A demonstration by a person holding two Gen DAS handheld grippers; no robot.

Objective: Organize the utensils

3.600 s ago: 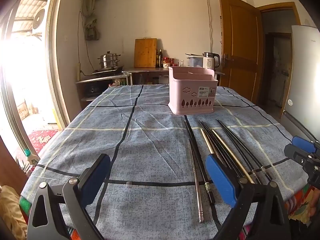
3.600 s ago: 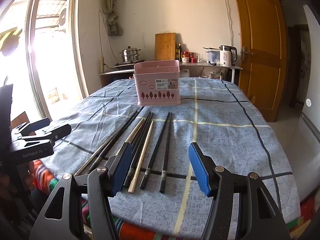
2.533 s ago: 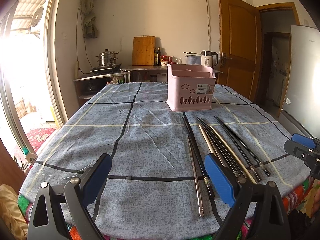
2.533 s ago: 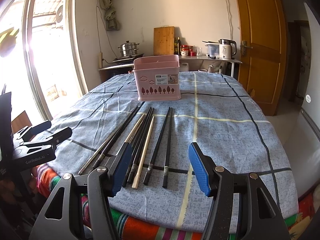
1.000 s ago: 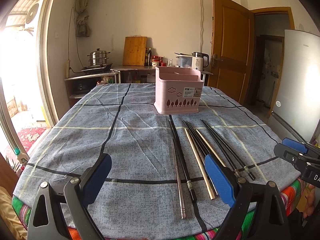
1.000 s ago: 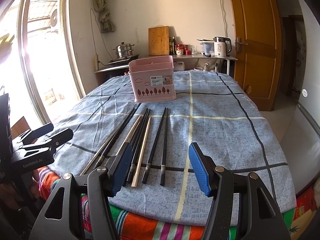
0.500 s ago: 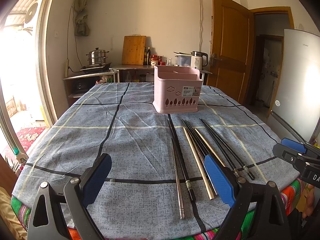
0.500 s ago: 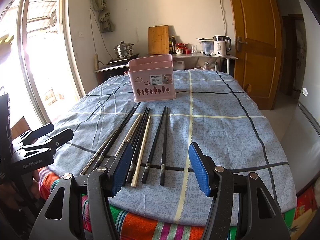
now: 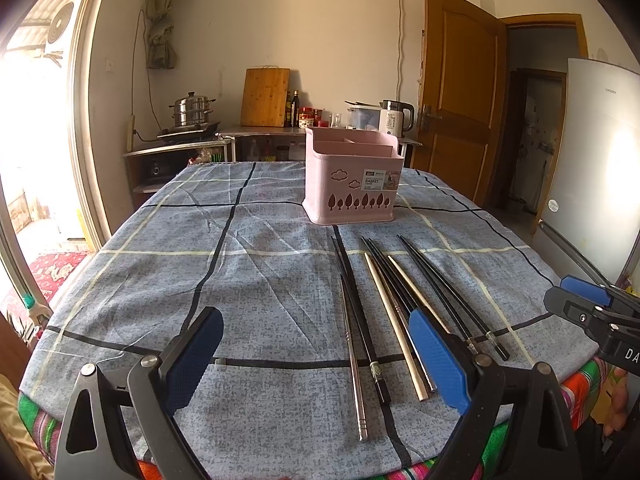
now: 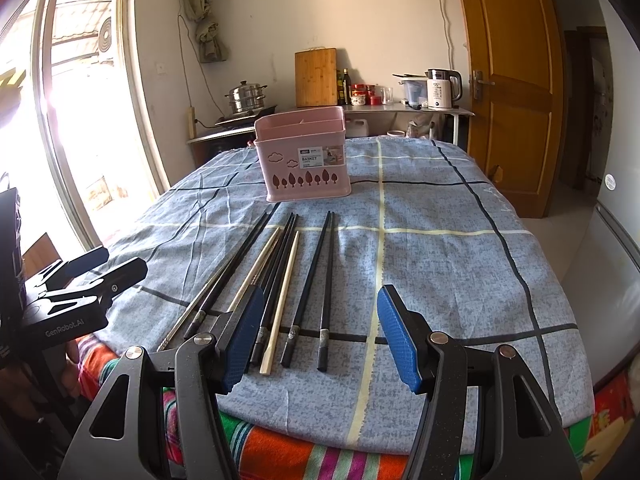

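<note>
We find the left gripper (image 9: 316, 354) held low over the near edge of the tabletop (image 9: 160, 272), its jaws spread wide with nothing between them. The right gripper (image 10: 320, 334) sits at the same near edge, jaws likewise wide apart and holding nothing; in its own view the black chopsticks lie on the cloth between its blue pads (image 10: 400, 340), apart from both.

We record the chopsticks (image 9: 384, 304) lying loose in a rough fan on the blue checked tablecloth (image 9: 260, 280), their handle ends toward the near edge and their tips toward the pink utensil basket (image 9: 352, 178). The set includes one steel chopstick (image 9: 352, 356) at the left of the group, several black ones, and two pale ones (image 10: 280, 300) among them. The two rightmost black chopsticks (image 10: 326, 280) lie side by side, slightly apart from the rest.

The basket stands upright well beyond the chopstick tips, divided into compartments, with a label on its front. We cannot tell whether anything is inside.

Behind the table we note a counter carrying a steamer pot (image 9: 191, 112), a wooden cutting board (image 9: 265, 97) and an electric kettle (image 10: 440, 88).
</note>
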